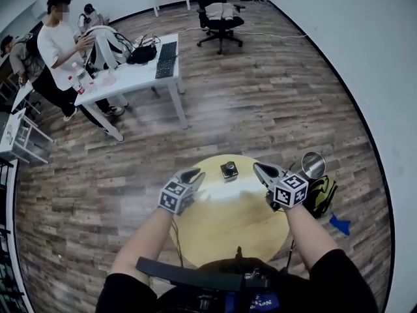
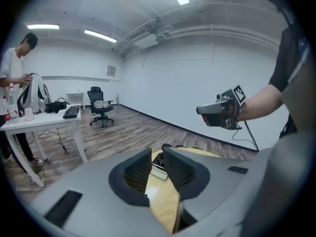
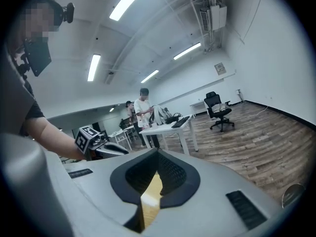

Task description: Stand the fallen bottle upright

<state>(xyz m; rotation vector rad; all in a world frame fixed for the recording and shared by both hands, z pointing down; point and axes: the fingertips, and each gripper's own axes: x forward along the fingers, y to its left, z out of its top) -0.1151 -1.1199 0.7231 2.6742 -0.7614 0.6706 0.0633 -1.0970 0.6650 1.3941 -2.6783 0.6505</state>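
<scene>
Over the round table, we hold both grippers raised and clear of the wood, one on either side of the bottle. The bottle is a small dark thing near the table's far edge, and neither tool touches it.

The left gripper has its jaws partly apart with nothing between the pads. In its own view the gap frames only the tabletop and the bottle lying beyond the tips. The right gripper has its jaws drawn together at the tips, and it too carries nothing. Only a sliver of yellow table shows beneath where they meet.

From our head view the bottle shows a squarish body with what looks like a round cap facing up, so we judge it to be on its base and not on its side. It is small in every view, and we cannot be certain of that. If it is upright, the job looks done, and what is left is to draw the tools back without brushing it. If it in fact lies on its side, the whole task is ahead of us: reach in, grip it and tip it up.

Across the wooden floor a person stands at a white desk, and an office chair sits by the far wall, all well apart from our table.
</scene>
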